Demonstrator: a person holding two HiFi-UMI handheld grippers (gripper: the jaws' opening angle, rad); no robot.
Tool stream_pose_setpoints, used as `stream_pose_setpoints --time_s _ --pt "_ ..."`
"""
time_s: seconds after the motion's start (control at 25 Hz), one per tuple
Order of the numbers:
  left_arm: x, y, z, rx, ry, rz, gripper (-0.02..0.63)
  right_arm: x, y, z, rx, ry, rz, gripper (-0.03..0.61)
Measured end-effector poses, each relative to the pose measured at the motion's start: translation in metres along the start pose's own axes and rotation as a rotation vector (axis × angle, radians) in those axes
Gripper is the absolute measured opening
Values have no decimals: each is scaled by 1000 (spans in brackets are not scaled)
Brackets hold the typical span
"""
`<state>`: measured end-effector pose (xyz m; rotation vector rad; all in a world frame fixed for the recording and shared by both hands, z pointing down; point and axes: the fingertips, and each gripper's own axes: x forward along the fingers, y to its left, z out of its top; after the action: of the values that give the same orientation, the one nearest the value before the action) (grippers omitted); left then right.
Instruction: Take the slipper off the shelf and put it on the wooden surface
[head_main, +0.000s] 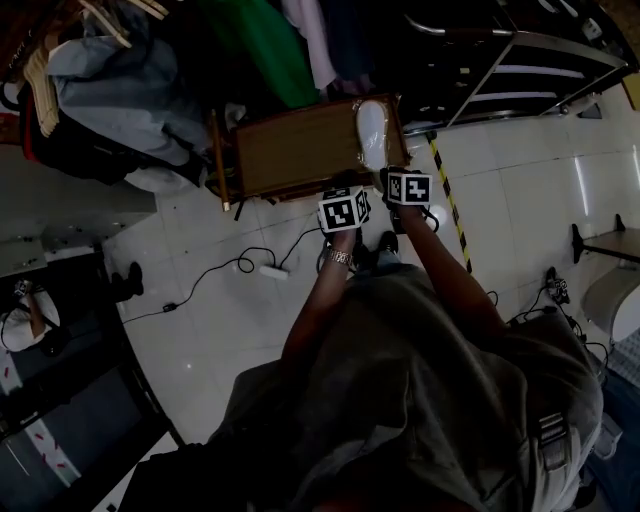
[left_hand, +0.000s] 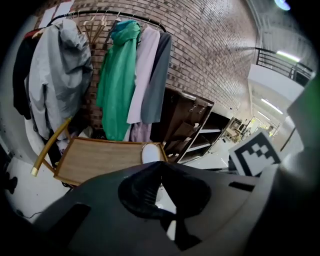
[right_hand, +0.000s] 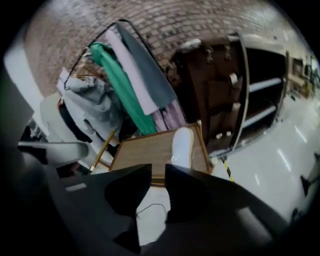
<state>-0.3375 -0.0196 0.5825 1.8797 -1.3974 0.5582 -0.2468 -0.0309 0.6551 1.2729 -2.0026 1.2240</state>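
A white slipper lies on the right end of the wooden surface, a low brown tabletop. Both grippers hover just short of its near edge, with their marker cubes side by side, the left cube and the right cube. In the left gripper view the slipper sits just past my left gripper, whose jaws meet at the tips with nothing in them. My right gripper shows a narrow gap between its jaws and holds nothing. The slipper rests beyond it on the wood.
A clothes rail behind the tabletop carries a green garment and grey jackets against a brick wall. A dark wooden shelf unit stands to the right. A cable and power strip lie on the white tiles, beside yellow-black tape.
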Motion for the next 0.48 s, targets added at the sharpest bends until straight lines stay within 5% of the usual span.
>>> stream_pose_setpoints --time_s 0.12,0.48 --pt "0 -19 18 -1 -4 -55 3 -32 31 37 -174 -82 19 83" --pt "-5 -52 42 126 -48 -49 3 -75 36 62 -209 -107 24 95"
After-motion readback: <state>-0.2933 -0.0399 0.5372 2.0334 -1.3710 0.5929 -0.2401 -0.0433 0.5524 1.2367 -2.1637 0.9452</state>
